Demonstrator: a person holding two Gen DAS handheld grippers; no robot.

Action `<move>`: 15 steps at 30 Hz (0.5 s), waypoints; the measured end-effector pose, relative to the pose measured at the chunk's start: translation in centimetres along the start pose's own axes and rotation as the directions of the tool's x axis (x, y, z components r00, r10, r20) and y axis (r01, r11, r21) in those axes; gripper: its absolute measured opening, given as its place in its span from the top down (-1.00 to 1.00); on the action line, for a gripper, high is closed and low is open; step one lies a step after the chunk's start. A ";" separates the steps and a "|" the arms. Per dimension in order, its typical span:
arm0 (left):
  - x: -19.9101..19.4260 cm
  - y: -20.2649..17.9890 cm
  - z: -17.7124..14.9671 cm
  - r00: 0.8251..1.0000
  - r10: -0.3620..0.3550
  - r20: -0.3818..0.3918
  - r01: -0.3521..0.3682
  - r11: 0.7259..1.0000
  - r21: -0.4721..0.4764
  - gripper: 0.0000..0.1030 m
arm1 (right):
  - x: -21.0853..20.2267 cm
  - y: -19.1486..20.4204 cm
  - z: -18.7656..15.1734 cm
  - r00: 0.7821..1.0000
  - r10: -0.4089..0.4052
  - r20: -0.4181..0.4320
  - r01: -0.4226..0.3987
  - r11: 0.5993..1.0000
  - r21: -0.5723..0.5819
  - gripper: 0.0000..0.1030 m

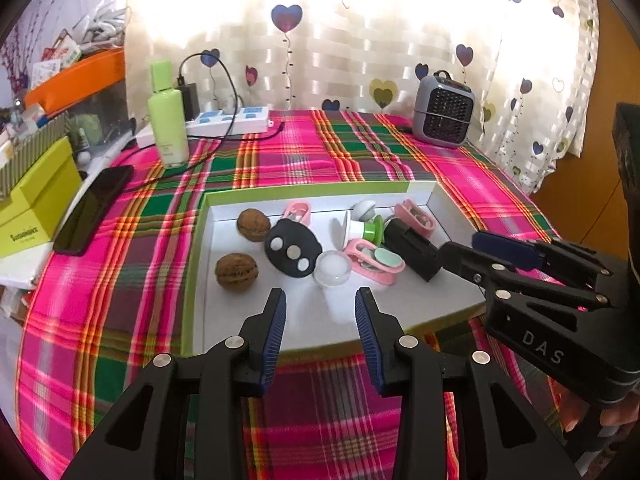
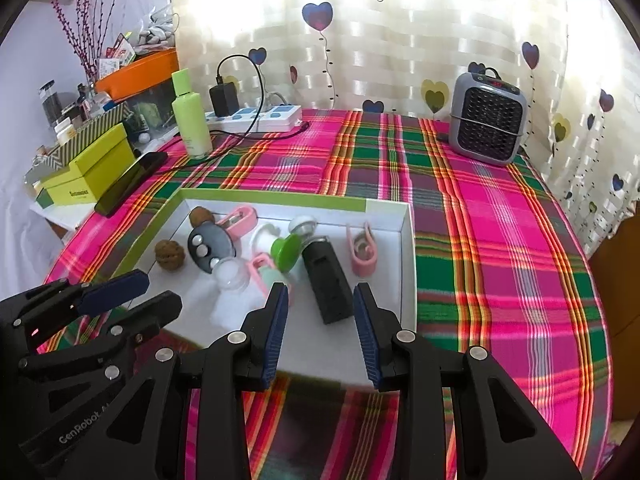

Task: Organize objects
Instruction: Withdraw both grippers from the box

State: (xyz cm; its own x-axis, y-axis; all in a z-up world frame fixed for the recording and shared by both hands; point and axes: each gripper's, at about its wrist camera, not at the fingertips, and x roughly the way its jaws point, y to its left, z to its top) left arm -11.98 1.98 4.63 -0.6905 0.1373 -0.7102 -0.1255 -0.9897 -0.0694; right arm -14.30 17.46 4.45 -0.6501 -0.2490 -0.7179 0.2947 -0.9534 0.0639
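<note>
White card lines the shallow green-rimmed tray [image 2: 392, 216] on the plaid counter [image 2: 500, 240]; it holds two ridged walnuts [image 1: 236, 271], pink clips, a clear dome and a matte black block [image 2: 326, 280]. In the right wrist view the block lies at frame centre, just ahead of the right tool [image 2: 320, 328], long axis running up-frame in line with the fingers, so the right hand is nearer. Both tools stand released and empty, the left tool [image 1: 321, 326] below the clear dome [image 1: 333, 268].

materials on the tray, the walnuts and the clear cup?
Tray: likely cardboard, matte white inside, green edging, folded corners. Walnuts: natural shell, dull brown, wrinkled surface. Clear cup: translucent, glossy highlights; plastic or glass, can't tell which.
</note>
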 end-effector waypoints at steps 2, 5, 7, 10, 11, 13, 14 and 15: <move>-0.3 0.0 -0.3 1.000 0.015 0.004 -0.015 1.000 0.000 0.33 | -0.6 0.1 -0.6 1.000 0.005 0.008 -0.005 1.000 0.009 0.31; -0.9 0.1 -1.0 1.000 0.028 0.008 -0.028 1.000 -0.004 0.32 | -1.3 0.6 -1.6 1.000 -0.005 0.014 0.005 1.000 0.008 0.31; -1.2 0.1 -1.7 0.999 0.043 0.009 -0.043 0.999 -0.001 0.31 | -1.5 0.8 -2.1 1.000 -0.002 0.011 0.002 1.000 0.012 0.29; -1.6 0.1 -2.5 0.998 0.056 0.008 -0.056 0.998 -0.001 0.31 | -1.7 1.1 -2.9 1.000 0.006 0.001 -0.007 1.000 0.014 0.09; -1.7 0.2 -2.7 0.998 0.057 0.007 -0.057 0.998 -0.003 0.31 | -1.8 1.3 -3.2 1.000 0.006 -0.001 -0.006 1.000 0.008 0.05; -1.8 0.4 -3.3 0.998 0.065 0.003 -0.065 0.998 -0.013 0.31 | -1.9 1.6 -3.9 1.000 -0.002 -0.007 0.002 1.000 0.001 0.05; -1.8 0.4 -3.5 0.997 0.073 0.002 -0.073 0.997 -0.013 0.31 | -1.9 1.7 -4.2 1.000 -0.001 -0.012 0.001 1.000 0.001 0.05; -1.8 0.5 -3.8 0.997 0.078 -0.003 -0.078 0.997 -0.016 0.31 | -1.9 1.8 -4.6 1.000 -0.002 -0.019 0.002 1.000 0.005 0.05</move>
State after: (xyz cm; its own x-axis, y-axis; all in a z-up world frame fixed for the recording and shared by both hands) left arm -8.07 1.10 3.23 -0.6957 0.0595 -0.7158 -0.0601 -0.9979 -0.0245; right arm -9.38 17.02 2.73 -0.6374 -0.2444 -0.7308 0.2900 -0.9547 0.0663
